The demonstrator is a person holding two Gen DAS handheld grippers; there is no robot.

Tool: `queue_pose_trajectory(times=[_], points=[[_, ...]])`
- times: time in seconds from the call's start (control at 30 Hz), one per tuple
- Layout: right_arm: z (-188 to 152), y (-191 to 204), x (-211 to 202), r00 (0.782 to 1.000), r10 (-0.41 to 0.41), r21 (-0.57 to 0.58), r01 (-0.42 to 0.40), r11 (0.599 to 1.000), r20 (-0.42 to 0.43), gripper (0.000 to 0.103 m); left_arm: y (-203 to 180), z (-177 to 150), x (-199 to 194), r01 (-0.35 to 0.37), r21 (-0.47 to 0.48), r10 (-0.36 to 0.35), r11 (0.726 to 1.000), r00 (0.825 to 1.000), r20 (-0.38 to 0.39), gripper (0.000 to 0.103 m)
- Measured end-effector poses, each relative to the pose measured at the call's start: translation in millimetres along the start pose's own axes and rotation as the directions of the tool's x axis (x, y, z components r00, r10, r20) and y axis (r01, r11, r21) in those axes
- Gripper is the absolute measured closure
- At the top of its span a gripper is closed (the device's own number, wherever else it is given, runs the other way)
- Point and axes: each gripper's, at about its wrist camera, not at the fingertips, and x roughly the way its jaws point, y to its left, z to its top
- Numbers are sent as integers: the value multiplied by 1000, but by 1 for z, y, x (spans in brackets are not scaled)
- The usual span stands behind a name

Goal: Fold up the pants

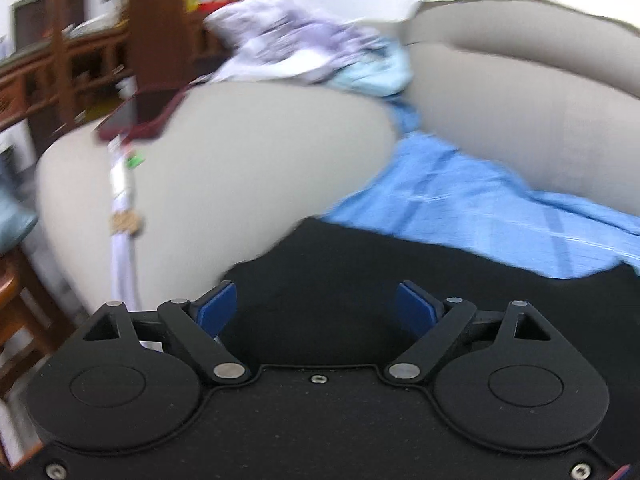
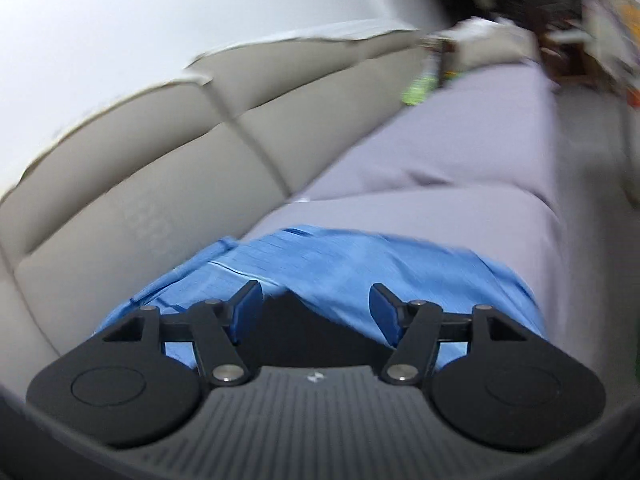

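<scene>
A black garment [image 1: 328,256] lies on the sofa seat, just ahead of my left gripper [image 1: 316,308], with a bright blue cloth [image 1: 460,200] beyond it. The left gripper's blue pads [image 1: 218,308] stand wide apart with nothing pressed between them. In the right wrist view the blue cloth [image 2: 360,264] spreads over the seat. A patch of the black garment [image 2: 292,324] shows low between the fingers of my right gripper [image 2: 316,308]. Its pads are apart and do not pinch the fabric. Both views are blurred.
The beige sofa armrest [image 1: 220,160] bulges at the left, the backrest [image 2: 140,160] runs behind, and the greyish seat [image 2: 460,152] stretches away. A pile of purple-white clothes [image 1: 288,36] and a pale turquoise garment [image 1: 372,72] sit on the armrest. Wooden furniture [image 1: 48,76] stands left.
</scene>
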Motion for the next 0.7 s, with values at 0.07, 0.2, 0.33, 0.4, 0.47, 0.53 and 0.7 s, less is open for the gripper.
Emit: queue_pose_trajectory(times=[0.07, 0.2, 0.33, 0.4, 0.47, 0.53, 0.7], points=[[-25, -14, -18, 999, -52, 24, 52, 998, 3, 29, -18, -1, -11, 91, 45, -91, 995, 996, 3, 16], [-51, -18, -32, 990, -139, 38, 139, 990, -13, 29, -59, -10, -20, 226, 144, -224, 963, 974, -31, 30], [-61, -22, -10, 979, -167, 14, 170, 985, -119, 26, -91, -26, -10, 303, 177, -282, 936, 950, -134, 57], [-65, -24, -5, 985, -121, -2, 122, 993, -121, 36, -100, -33, -5, 321, 167, -293, 932, 940, -176, 57], [-65, -27, -4, 993, -61, -30, 59, 998, -98, 36, -106, -39, -3, 310, 175, -279, 935, 943, -182, 57], [-61, -30, -3, 996, -17, -9, 17, 1000, -86, 43, -111, -42, -1, 297, 193, -265, 935, 948, -178, 57], [-62, -7, -1, 997, 46, -132, -54, 990, -67, 53, -120, -45, 1, 274, 233, -240, 933, 957, -166, 56]])
